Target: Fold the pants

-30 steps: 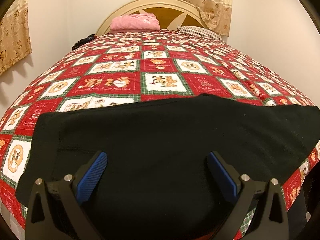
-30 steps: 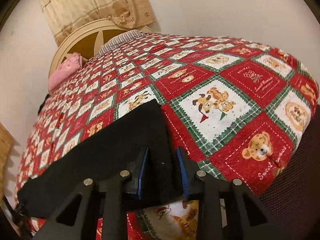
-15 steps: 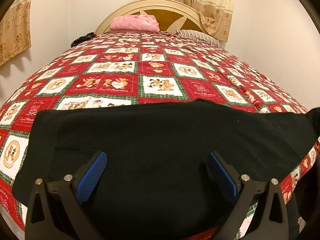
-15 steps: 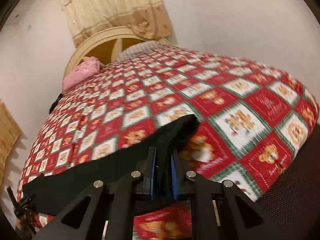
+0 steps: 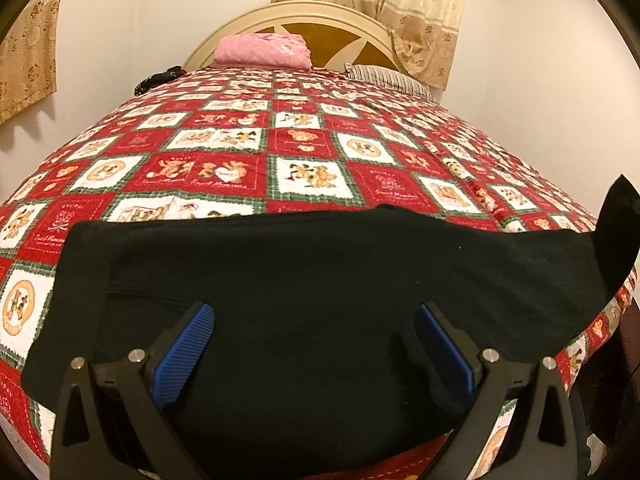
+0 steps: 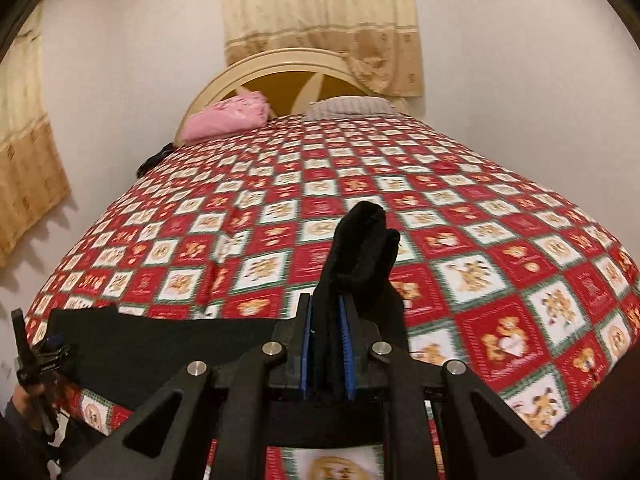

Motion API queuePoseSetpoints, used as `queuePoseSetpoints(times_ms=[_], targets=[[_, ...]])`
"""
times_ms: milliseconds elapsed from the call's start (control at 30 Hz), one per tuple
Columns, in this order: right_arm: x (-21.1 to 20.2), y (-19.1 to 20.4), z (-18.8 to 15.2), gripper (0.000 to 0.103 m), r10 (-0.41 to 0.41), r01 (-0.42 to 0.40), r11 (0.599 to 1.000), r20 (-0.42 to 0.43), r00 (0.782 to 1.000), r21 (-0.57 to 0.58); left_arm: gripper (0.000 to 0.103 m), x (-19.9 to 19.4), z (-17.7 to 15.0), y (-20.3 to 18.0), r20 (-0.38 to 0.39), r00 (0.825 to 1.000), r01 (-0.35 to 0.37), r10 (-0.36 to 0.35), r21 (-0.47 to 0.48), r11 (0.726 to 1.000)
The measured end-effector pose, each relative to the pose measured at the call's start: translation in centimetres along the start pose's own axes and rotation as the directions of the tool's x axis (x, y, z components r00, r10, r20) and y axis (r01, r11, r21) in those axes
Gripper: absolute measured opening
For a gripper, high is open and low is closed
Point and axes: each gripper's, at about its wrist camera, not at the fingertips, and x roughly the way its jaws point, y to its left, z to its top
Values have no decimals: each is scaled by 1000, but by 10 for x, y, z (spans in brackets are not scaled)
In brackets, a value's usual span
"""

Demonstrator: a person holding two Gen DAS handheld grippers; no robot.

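Gripping one end of the black pants in the clenched right tool, end raised off the quilt. Rest of pants spread flat along near bed edge. Left tool released, fingers wide apart over the fabric.

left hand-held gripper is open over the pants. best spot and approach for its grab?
Take the near-left corner of the black pants, at the flat end opposite the one the right hand-held gripper has pinched and lifted. Bring the left hand-held gripper in low from the bed's near edge, one finger under the hem: the cloth lies flat on the quilt, so only edges offer purchase.
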Motion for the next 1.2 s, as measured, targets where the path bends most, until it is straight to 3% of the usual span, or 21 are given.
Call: queuePoseSetpoints(times_ms=[533,1200], targets=[[21,85,-16,13,138,-143,983,-45,989,-113,103,-8,4,-12,3,998,61,-61,12,998],[93,196,-67,13,303,-340,918,-189,934,-205,103,-10,11,-54,-13,989,150,-149,87,985]])
